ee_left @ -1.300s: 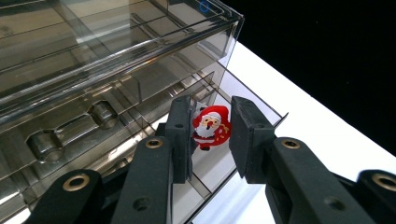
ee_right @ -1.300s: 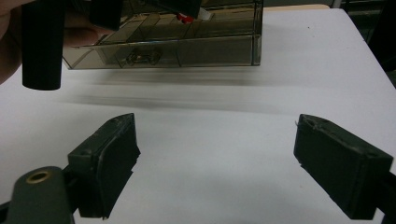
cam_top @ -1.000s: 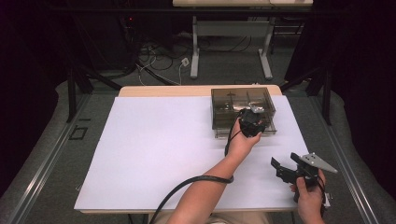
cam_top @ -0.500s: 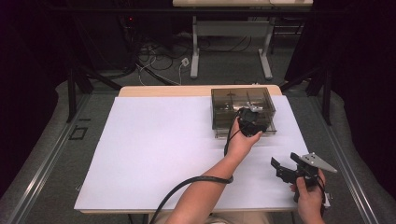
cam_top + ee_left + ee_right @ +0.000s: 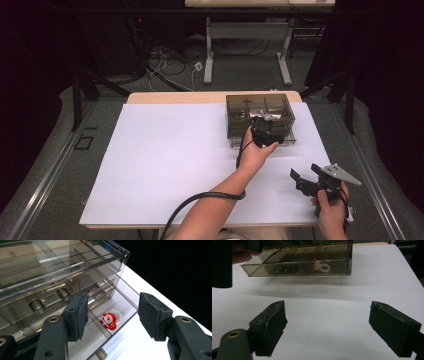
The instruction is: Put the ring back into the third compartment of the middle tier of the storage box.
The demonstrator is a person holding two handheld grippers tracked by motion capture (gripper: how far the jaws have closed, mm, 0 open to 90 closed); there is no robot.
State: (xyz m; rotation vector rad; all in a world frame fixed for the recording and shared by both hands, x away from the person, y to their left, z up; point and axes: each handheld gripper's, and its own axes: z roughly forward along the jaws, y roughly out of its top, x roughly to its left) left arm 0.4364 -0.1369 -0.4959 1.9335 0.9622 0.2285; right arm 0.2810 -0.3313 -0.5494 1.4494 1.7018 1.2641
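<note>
My left gripper (image 5: 112, 315), jaws wide, hovers at the open drawer (image 5: 110, 312); Santa ring (image 5: 109, 320) inside, closing remains.

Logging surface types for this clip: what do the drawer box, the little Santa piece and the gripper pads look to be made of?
Drawer box: smoke-tinted clear hard plastic, glossy; you see through its walls, and edges catch highlights. Santa piece: probably moulded plastic or rubber, red and white, on a clear ring-like base. Left gripper pads: matte black foam or rubber, with layered, slightly rough edges.
</note>
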